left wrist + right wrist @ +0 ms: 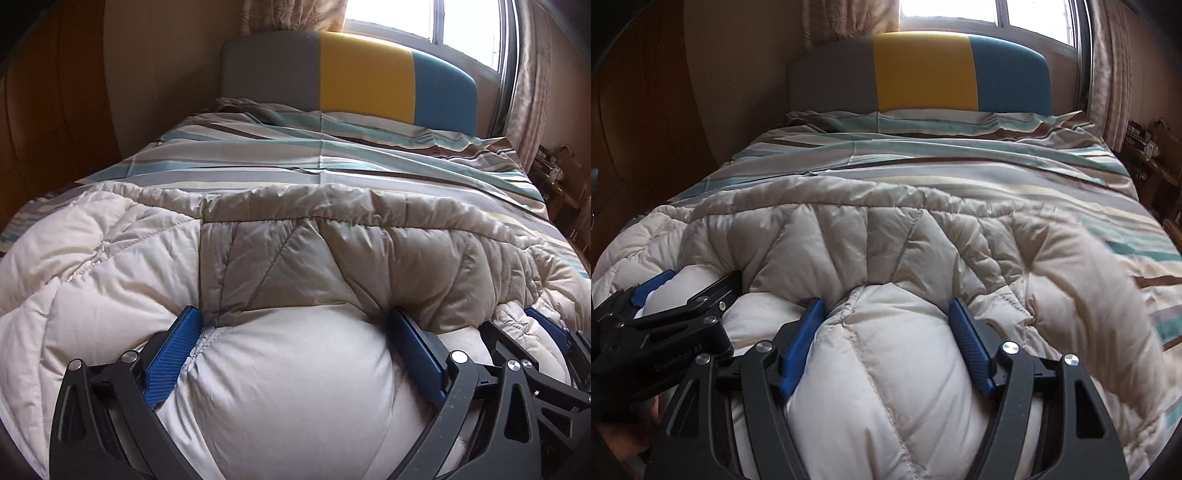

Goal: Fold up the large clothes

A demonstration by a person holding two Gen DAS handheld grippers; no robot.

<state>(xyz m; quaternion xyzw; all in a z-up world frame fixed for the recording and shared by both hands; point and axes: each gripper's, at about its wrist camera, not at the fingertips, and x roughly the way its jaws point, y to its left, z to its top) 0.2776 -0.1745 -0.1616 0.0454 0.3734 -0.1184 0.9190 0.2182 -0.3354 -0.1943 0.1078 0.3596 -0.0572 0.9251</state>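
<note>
The puffy cream quilted down coat bulges across the near end of the striped bedsheet, filling the room just ahead. Beyond the coat, the sheet lies flat and bare up to the grey, yellow and blue padded headboard. Left of the coat stands a brown wooden wall; right of it, a cluttered wooden shelf.

Quilted down coat: cream and pale beige, stitched in diagonal seams. Bedsheet: striped in teal, brown, grey, cream. Headboard: blocked in grey, yellow, blue (left to right). Hand-held gripper pads: blue, ribbed, on black frames. Curtains: beige, patterned.
</note>
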